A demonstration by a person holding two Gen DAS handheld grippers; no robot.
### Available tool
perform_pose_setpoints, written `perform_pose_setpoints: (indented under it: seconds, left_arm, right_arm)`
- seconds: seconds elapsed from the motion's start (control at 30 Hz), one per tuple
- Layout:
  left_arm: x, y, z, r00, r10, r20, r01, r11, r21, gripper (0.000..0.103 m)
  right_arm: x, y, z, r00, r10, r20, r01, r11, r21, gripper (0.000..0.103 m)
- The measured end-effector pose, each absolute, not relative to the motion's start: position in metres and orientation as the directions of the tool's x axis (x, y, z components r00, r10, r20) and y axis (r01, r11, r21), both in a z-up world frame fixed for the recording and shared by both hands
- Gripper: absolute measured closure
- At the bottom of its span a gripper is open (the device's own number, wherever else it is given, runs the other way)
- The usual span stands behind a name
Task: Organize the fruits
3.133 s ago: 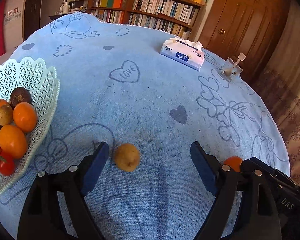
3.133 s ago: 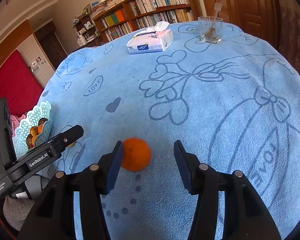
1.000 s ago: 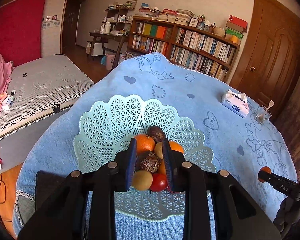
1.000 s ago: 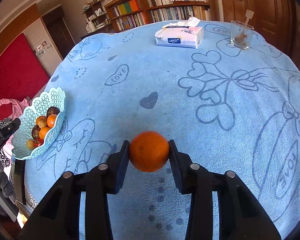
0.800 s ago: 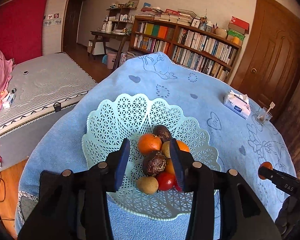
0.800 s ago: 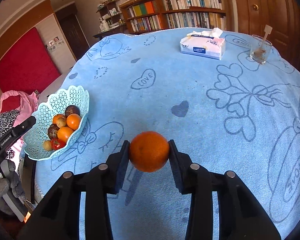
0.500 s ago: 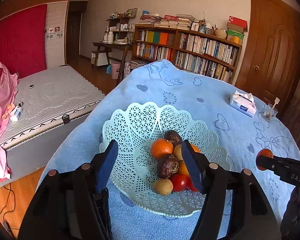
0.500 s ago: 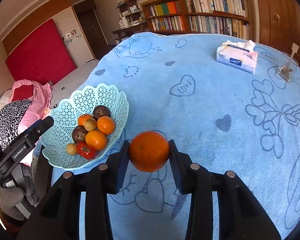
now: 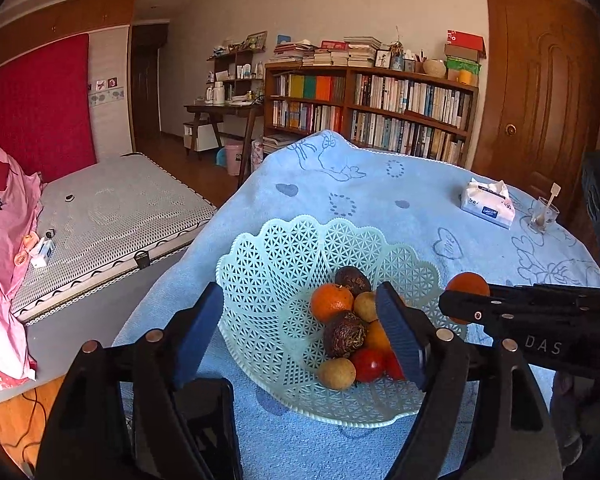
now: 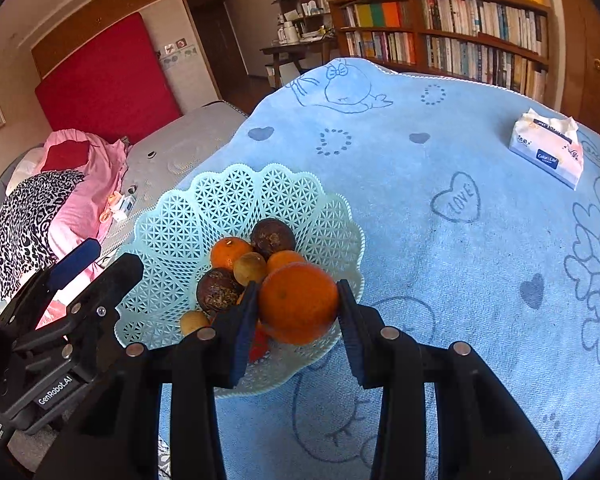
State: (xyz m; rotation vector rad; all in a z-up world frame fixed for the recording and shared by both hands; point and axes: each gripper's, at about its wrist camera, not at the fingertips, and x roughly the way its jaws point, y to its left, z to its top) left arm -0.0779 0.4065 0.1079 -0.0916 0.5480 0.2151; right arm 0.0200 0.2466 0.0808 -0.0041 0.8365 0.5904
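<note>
My right gripper [image 10: 298,312] holds the orange [image 10: 298,302] just before the heaped basket [image 10: 172,240], my left gripper [image 9: 300,330] is wide and empty; released early, it may roll off the pile.

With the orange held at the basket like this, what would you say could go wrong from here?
1. The orange in the right gripper sits near the basket rim; released here, it might roll onto the cloth.
2. The fruits are heaped toward that side, so a drop could knock the small yellow-brown fruit or others loose.
3. The open left gripper is close beside the right one; they may collide.
</note>
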Motion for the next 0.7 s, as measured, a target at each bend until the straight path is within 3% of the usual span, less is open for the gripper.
perform_pose_setpoints:
  seconds: [0.07, 0.2, 0.3, 0.43, 0.5, 0.57, 0.7]
  left_arm:
    - [-0.079, 0.407, 0.107, 0.832, 0.186, -0.523, -0.231, 0.973, -0.022, 0.017]
    - [-0.079, 0.408, 0.107, 0.831, 0.192, -0.522, -0.234, 0.972, -0.016, 0.016]
    - [-0.079, 0.407, 0.106, 0.828, 0.198, -0.525, -0.237, 0.971, -0.008, 0.012]
    - [-0.081, 0.405, 0.106, 0.829, 0.209, -0.519, -0.239, 0.971, 0.009, 0.01]
    - [-0.082, 0.404, 0.107, 0.83, 0.221, -0.512, -0.243, 0.97, 0.025, 0.007]
    - [-0.083, 0.403, 0.108, 0.831, 0.231, -0.507, -0.248, 0.968, 0.034, 0.005]
    - [-0.087, 0.403, 0.108, 0.828, 0.247, -0.503, -0.258, 0.965, 0.048, 0.005]
  right_arm:
    - [0.021, 0.25, 0.08, 0.517, 0.491, -0.701, -0.498, 0.839, 0.22, 0.064]
    - [0.02, 0.251, 0.079, 0.536, 0.478, -0.696, -0.492, 0.847, 0.204, 0.061]
    - [0.015, 0.246, 0.083, 0.568, 0.469, -0.676, -0.484, 0.855, 0.186, 0.046]
    - [0.001, 0.237, 0.091, 0.631, 0.441, -0.638, -0.471, 0.871, 0.137, 0.035]
    - [-0.011, 0.23, 0.096, 0.679, 0.423, -0.6, -0.461, 0.882, 0.101, 0.018]
    - [-0.024, 0.222, 0.101, 0.732, 0.401, -0.55, -0.44, 0.896, 0.067, 0.008]
    - [-0.033, 0.212, 0.101, 0.763, 0.382, -0.522, -0.415, 0.908, 0.059, 0.005]
